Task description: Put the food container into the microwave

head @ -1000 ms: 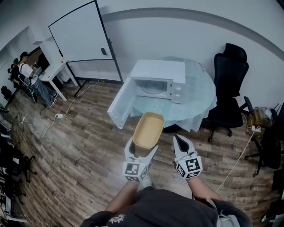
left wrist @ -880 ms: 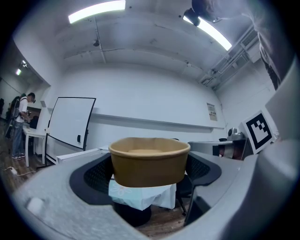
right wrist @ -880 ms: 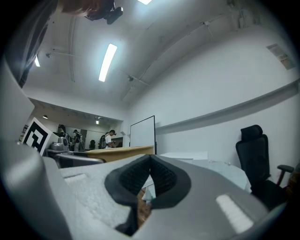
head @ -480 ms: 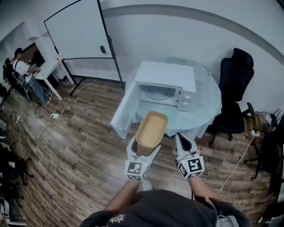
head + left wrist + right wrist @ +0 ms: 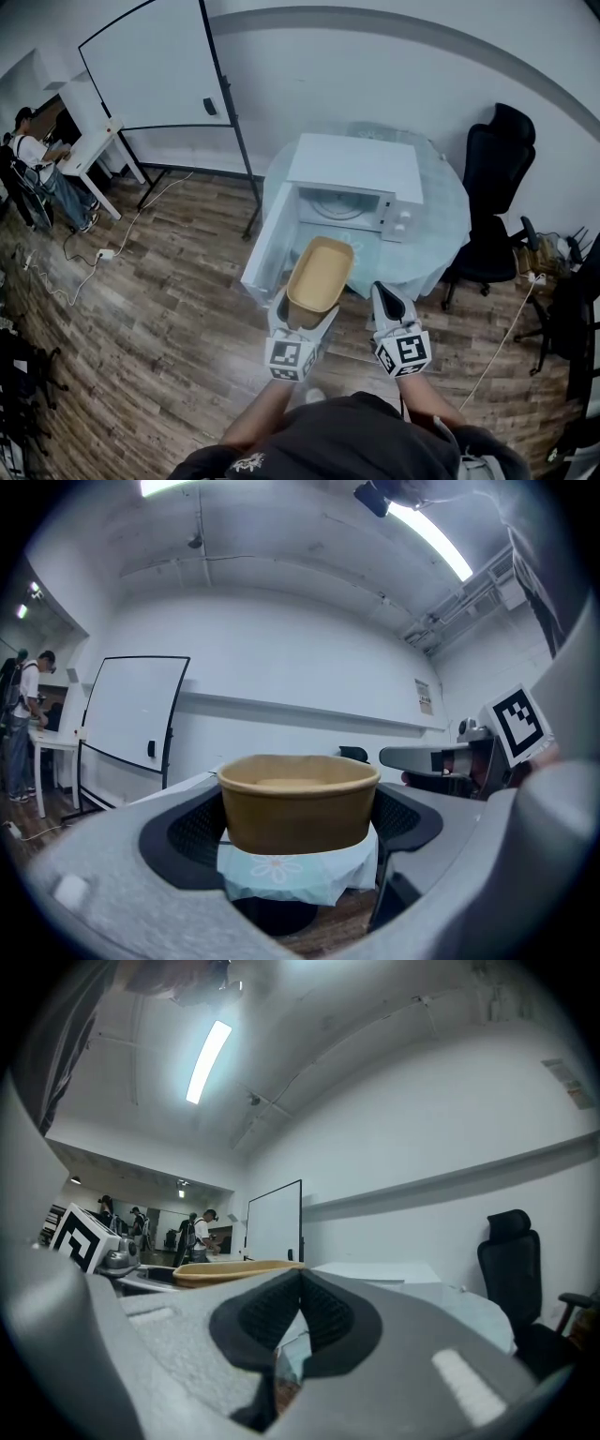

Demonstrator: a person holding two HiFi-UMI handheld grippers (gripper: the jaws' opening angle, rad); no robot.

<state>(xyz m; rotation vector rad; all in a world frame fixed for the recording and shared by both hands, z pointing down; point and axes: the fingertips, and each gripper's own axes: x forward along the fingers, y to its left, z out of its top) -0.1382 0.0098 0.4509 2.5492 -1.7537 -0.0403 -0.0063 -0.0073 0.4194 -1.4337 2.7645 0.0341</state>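
— Where is the food container?
— In the air in front of the microwave, its near end clamped between the jaws of the left gripper. The right gripper is closed on nothing, just beside it.
— What's around it?
— The microwave door stands open at its left, with the counter below. A whiteboard and a black chair stand well apart.
— Any writing?
— A wall notice, too small to read.
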